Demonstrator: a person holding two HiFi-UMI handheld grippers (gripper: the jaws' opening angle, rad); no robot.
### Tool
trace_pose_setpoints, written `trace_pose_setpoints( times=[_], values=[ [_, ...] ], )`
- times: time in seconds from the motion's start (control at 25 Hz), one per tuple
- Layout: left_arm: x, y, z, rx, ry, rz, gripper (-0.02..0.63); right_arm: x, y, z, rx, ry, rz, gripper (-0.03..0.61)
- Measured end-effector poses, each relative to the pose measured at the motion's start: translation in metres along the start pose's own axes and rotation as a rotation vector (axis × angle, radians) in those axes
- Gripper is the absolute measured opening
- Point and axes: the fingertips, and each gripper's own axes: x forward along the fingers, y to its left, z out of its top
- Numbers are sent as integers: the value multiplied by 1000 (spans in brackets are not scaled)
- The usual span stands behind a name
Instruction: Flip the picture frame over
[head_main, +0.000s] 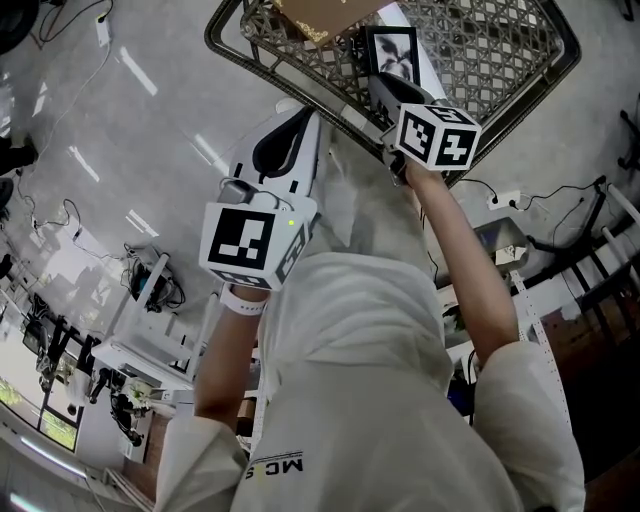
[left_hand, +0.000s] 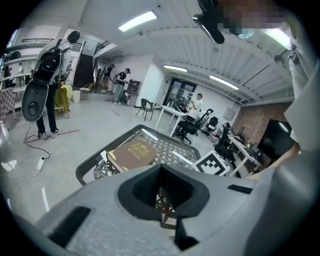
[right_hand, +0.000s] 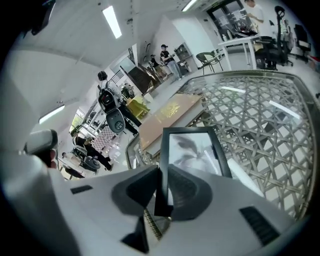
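The person's white shirt (head_main: 350, 380) fills the near part of the head view. Dark print at its hem begins "MC"; the rest cannot be read.

The left gripper (left_hand: 161, 167) hangs short of the table's near edge. Its jaw tips meet and nothing sits between them.

The right gripper (right_hand: 163, 170) is farther out, over the near edge of the table (right_hand: 260, 120). Its jaws are clamped on the picture frame (right_hand: 192, 150), pinching the lower part of one side rail. The frame is a slim black rectangle. It stands nearly upright with its glazed face toward the person, and behind the glass is a grey leaf or plant print. No label or writing shows on it. The pads cover the pinched corner, and the back is out of sight. No view shows whether the bottom edge touches the table.

The table has a dark rim and a woven lattice top with light streaks across it.

Farther in and to the left of the frame, a brown book (left_hand: 132, 152) lies flat on the table. It carries a gold ornament and gold lettering too small to read. The head view cuts it off at the top.
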Motion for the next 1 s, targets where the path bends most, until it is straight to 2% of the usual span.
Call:
trace_pose_setpoints(
  times=[0.56, 1.0],
  values=[
    [11, -14, 4, 23, 14, -27, 20, -21, -4, 23, 235, -103, 250, 75],
    [16, -21, 10, 34, 22, -45, 20, -34, -8, 37, 399, -155, 507, 75]
  ],
)
